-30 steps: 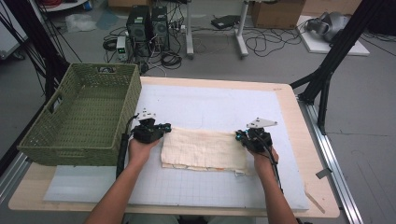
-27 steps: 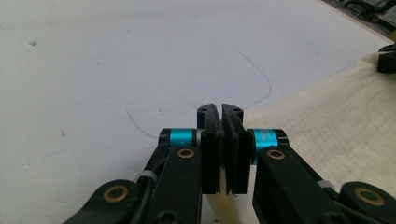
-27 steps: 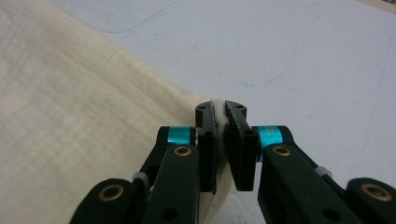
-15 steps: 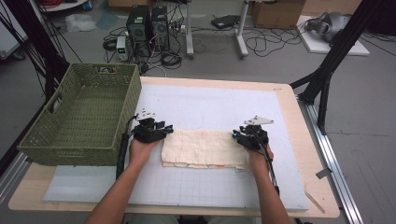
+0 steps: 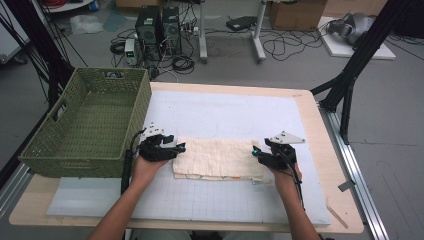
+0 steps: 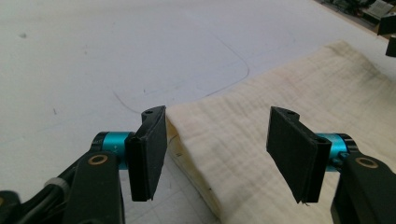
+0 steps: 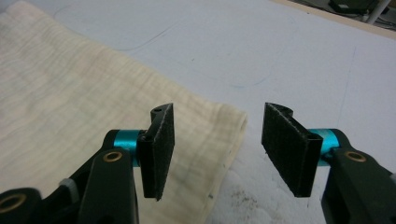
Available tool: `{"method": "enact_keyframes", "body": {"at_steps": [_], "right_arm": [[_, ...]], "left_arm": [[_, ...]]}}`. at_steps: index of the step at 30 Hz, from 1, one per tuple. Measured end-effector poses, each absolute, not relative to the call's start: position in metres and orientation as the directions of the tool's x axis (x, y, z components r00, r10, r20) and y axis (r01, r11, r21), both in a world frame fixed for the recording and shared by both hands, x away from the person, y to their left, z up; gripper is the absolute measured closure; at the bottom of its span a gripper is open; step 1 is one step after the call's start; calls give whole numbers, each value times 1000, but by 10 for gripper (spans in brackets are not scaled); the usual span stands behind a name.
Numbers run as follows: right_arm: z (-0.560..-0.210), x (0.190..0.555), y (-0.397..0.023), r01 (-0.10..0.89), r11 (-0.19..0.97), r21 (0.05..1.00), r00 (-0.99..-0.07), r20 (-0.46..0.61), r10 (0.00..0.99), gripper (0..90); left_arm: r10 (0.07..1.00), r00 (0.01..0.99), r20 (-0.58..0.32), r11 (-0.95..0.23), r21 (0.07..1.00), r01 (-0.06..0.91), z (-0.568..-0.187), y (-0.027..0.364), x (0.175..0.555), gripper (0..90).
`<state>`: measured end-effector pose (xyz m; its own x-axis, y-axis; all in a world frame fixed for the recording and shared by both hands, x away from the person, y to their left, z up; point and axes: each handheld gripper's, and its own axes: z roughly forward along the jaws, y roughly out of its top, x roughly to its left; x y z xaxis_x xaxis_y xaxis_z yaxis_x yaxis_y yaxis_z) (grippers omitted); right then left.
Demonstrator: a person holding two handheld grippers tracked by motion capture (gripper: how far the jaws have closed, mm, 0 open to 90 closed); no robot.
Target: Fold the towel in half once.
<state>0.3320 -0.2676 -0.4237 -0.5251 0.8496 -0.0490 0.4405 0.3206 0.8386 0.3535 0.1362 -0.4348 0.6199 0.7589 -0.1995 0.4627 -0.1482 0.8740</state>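
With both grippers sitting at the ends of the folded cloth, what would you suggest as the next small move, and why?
Probably close both grippers on the cloth's far corners. The left gripper and the right gripper both stand open, each with a corner of the cream cloth lying between its jaws, one at either short end on the white mat. Nothing is gripped yet, so pinching comes before any lift or fold.

Cream cloth [image 5: 216, 159] before my black, teal-jointed jaws; olive woven basket [image 5: 87, 122]; pale blue gridded mat [image 5: 225, 115].

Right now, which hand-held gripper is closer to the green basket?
The left hand-held gripper, at the folded cloth's end beside the green wicker basket; the right hand-held gripper is at the far end.
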Motion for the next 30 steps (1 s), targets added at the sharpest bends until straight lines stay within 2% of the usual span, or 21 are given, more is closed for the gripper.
{"method": "enact_keyframes", "body": {"at_steps": [17,30], "right_arm": [[-426,291,-271,421,345,839,-586,-38,809,395],[-430,280,-279,430,350,832,-598,-28,801,432]], "left_arm": [[742,642,-195,-142,889,435,-433,142,330,387],[743,639,-199,-150,881,449,-434,150,319,413]]}}
